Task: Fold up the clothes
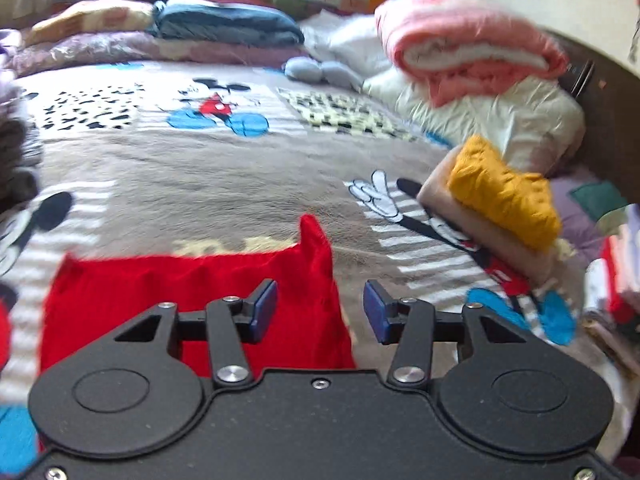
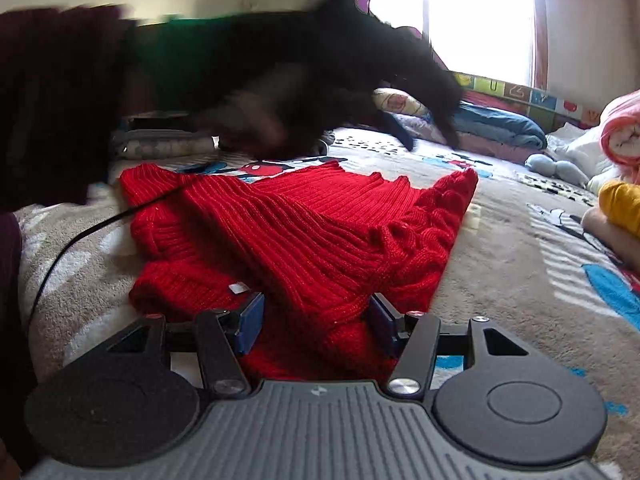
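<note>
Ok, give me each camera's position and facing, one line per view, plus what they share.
Left wrist: sits on the left gripper, jaws open and empty, looking across the bed toward the pillows.
Right wrist: sits on the right gripper, sweater between its fingers, facing the window; a blurred dark arm crosses.
Shared: sweater, yellow garment, pink blanket.

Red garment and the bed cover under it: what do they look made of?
The red garment looks like a chunky rib-knit, probably wool or acrylic yarn: raised ribs and cable twists show, with a matte finish. The bed cover looks like short-pile fleece or plush, judging by its fuzzy, brushed surface and printed cartoon figures.
</note>
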`<action>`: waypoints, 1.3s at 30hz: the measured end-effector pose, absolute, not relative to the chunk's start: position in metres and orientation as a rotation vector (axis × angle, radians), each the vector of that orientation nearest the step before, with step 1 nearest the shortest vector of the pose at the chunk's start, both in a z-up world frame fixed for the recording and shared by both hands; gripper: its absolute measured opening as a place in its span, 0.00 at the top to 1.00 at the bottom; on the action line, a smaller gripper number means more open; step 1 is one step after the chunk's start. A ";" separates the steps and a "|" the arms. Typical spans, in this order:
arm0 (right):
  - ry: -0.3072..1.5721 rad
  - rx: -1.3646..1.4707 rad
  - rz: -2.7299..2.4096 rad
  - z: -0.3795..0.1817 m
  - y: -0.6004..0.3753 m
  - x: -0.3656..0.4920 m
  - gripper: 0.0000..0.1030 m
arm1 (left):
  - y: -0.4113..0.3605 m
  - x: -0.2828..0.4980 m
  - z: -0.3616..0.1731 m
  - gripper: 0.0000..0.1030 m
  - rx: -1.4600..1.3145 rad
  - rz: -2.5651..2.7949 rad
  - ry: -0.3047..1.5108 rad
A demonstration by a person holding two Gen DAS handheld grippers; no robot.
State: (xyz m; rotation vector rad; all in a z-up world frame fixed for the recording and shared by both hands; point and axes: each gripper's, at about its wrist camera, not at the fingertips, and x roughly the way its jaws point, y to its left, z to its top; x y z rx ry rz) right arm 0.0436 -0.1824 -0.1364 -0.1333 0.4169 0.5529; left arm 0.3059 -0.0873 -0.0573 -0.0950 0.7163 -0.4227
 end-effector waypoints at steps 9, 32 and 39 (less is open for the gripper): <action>0.433 -0.092 0.571 -0.138 -0.187 0.047 0.43 | -0.066 0.361 -0.093 0.95 -0.353 -0.343 0.822; 0.443 -0.081 0.573 -0.139 -0.186 0.051 0.43 | -0.059 0.356 -0.067 0.93 -0.198 -0.413 0.751; 0.441 -0.090 0.560 -0.141 -0.183 0.049 0.43 | -0.100 0.376 -0.103 0.92 0.097 -0.473 0.781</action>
